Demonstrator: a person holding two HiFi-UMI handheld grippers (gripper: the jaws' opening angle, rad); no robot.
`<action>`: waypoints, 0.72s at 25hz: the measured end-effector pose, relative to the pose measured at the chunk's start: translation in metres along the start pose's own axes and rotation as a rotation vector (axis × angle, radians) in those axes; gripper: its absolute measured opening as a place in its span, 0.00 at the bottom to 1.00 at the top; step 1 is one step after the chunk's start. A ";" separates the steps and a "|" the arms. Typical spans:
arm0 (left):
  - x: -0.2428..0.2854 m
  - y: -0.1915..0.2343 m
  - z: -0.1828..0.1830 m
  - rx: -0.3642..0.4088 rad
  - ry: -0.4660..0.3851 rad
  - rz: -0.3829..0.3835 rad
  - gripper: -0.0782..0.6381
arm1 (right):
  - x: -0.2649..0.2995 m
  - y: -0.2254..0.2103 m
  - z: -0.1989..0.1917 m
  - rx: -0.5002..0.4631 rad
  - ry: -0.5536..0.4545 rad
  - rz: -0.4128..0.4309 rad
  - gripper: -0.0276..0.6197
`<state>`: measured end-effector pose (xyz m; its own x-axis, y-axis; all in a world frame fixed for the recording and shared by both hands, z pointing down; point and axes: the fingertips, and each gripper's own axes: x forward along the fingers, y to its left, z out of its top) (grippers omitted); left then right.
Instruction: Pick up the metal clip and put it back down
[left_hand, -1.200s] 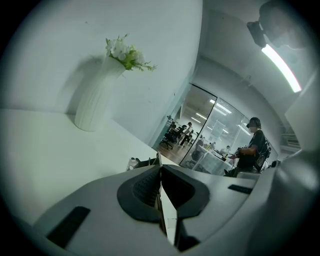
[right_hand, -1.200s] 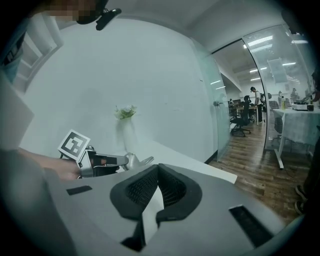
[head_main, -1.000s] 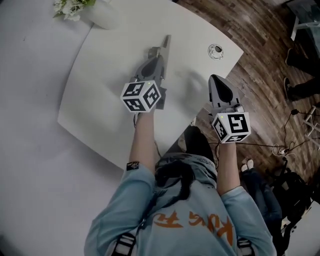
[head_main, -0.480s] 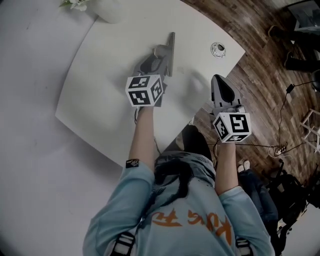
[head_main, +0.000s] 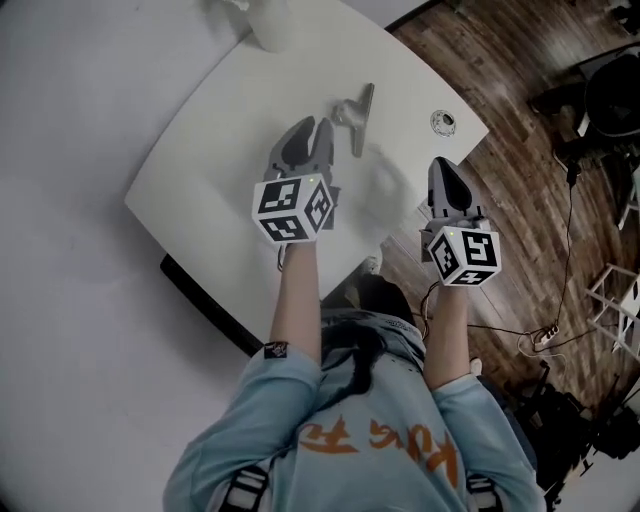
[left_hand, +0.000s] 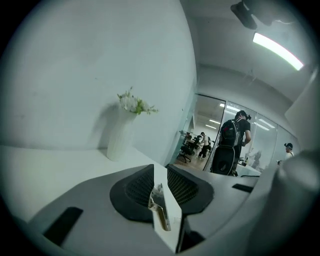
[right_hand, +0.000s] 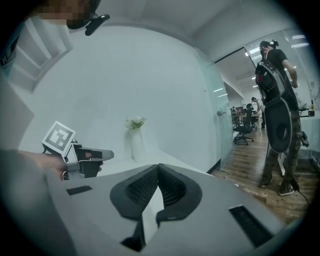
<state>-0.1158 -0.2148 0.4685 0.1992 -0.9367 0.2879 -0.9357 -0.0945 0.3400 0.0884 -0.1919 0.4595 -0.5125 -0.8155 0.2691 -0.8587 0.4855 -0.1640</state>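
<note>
Metal clip (head_main: 357, 112) on table (head_main: 215, 150), vase (head_main: 268, 25) beyond, left gripper (head_main: 312, 130) fingers narrow, just closing, empty, right gripper (head_main: 440, 165) fingers together

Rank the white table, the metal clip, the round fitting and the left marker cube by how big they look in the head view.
1. white table
2. left marker cube, though it sits nearer the camera, which inflates it
3. metal clip
4. round fitting, smallest
</note>
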 end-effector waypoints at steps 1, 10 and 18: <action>-0.012 -0.002 0.010 0.002 -0.031 0.012 0.24 | -0.003 0.004 0.007 -0.005 -0.019 0.005 0.06; -0.104 -0.042 0.071 0.126 -0.215 0.043 0.15 | -0.039 0.029 0.078 -0.053 -0.166 0.049 0.06; -0.161 -0.045 0.114 0.230 -0.330 0.167 0.14 | -0.048 0.062 0.121 -0.129 -0.224 0.124 0.06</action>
<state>-0.1386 -0.0976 0.3048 -0.0294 -0.9995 0.0075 -0.9952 0.0300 0.0936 0.0597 -0.1607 0.3220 -0.6123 -0.7898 0.0360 -0.7903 0.6101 -0.0570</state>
